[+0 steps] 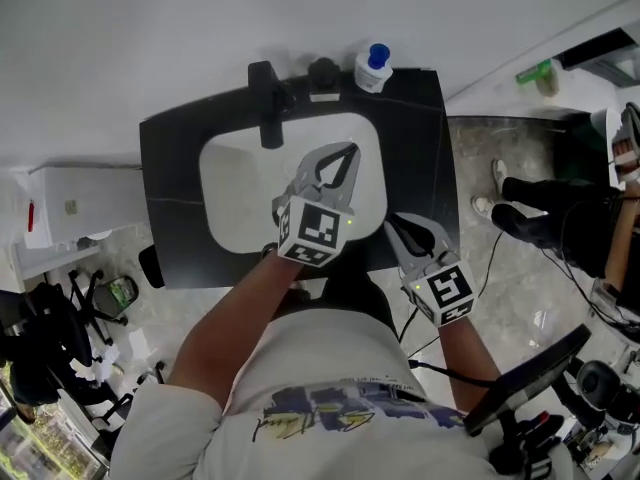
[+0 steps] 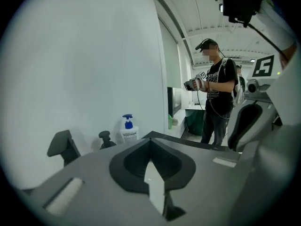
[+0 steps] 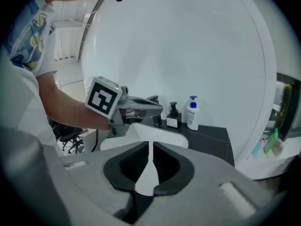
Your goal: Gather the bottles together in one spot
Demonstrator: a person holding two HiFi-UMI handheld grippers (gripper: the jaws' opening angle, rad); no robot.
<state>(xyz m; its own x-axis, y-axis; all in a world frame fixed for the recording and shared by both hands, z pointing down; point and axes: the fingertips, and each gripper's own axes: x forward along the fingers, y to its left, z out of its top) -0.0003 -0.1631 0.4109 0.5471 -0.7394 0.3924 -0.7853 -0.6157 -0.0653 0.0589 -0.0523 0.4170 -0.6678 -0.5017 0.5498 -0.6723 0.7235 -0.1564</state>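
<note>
Looking down on a black countertop with a white sink basin set into it. Got the left gripper hanging over the basin, pointing toward the back wall, jaws pressed together on nothing at all. Same deal for the right gripper: sitting by the counter's front edge, just right of the basin, jaws closed down to a sliver and empty.

Can spot the white pump bottle with the blue top standing upright at the back of the counter against the wall, well apart from both grippers. Also seeing a black pump dispenser just left of it, then the black faucet further left.

Can maybe make out a green bottle on a ledge off to the right, past the counter, but too small to call for sure.

Also catching another person in the left gripper view, standing in the background holding a gripper rig too.
</note>
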